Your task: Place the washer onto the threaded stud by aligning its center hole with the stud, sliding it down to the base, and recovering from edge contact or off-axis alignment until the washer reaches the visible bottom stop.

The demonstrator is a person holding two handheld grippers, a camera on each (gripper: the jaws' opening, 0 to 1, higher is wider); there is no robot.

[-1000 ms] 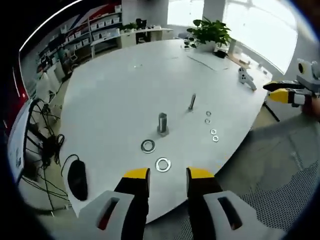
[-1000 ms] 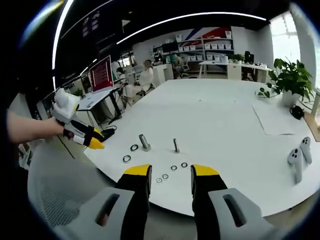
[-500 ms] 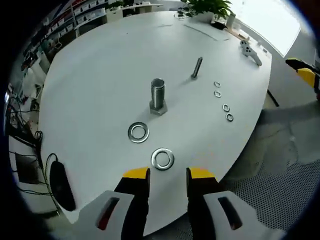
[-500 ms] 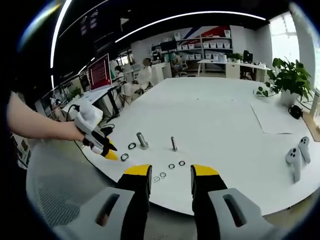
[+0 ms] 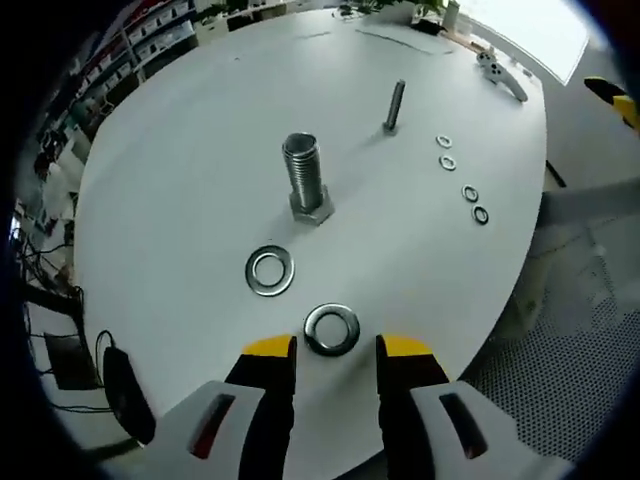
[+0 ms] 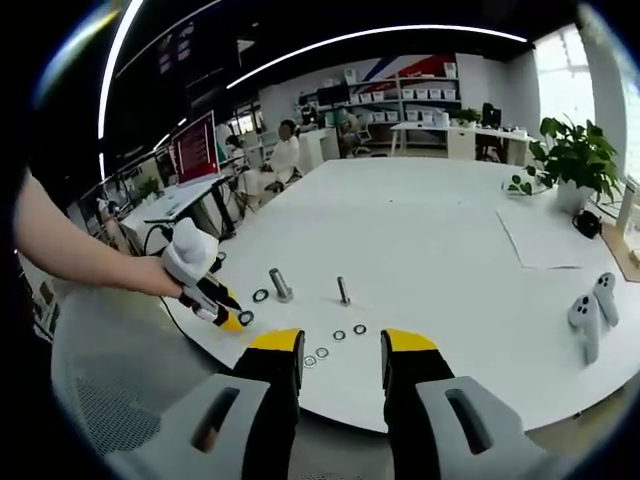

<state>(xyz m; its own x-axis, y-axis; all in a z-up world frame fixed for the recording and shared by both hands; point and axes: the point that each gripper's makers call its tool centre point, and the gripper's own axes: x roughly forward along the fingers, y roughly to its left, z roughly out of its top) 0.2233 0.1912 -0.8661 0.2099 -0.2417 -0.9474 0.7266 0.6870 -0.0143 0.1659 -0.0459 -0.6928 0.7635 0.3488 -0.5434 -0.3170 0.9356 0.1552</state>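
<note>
A thick threaded stud stands upright on its hex base on the white table. Two large washers lie flat in front of it, one nearer the stud and one right by my left gripper. The gripper is open, its yellow tips on either side of that near washer's front edge. In the right gripper view the stud stands small at mid-left. A hand holds the left gripper low over the near washer. My right gripper is open, off the table's edge, holding nothing.
A thin stud stands right of the thick one, with several small washers in a row beside it. White controllers and a potted plant sit at the far right. A black mouse lies by the table's left rim.
My left gripper has come forward and down over the table edge, so the near washer now lies between its tips. The right gripper has hardly moved.
</note>
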